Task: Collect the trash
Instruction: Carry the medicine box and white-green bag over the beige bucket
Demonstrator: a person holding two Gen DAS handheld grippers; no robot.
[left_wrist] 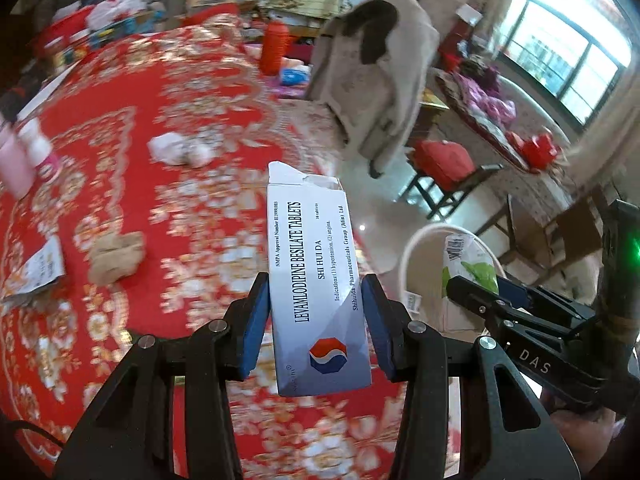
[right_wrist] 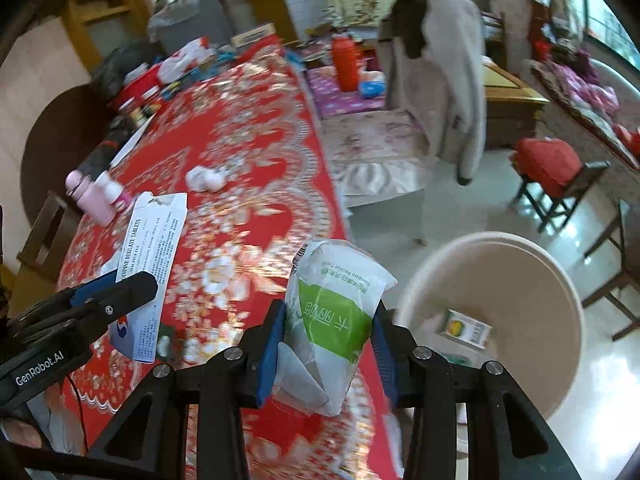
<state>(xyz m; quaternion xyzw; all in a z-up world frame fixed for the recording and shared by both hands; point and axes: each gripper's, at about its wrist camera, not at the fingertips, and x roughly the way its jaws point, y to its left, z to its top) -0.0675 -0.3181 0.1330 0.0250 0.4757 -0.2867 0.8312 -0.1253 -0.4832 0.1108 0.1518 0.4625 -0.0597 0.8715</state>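
Lying on tablecloth [left_wrist: 120,92]: crumpled tissues [left_wrist: 180,150], pink bottle [left_wrist: 16,160].

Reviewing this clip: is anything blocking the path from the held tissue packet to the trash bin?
Nothing visible does. The right gripper holds the tissue packet at the table edge, and the open bin stands beside it on the floor, with only bare floor between.

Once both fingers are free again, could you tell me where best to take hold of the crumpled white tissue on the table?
Probably from straight above, closing across the narrow waist of the crumpled white tissue. It lies low and lumpy on the red tablecloth with nothing close beside it, so its flanks look open to the fingers.
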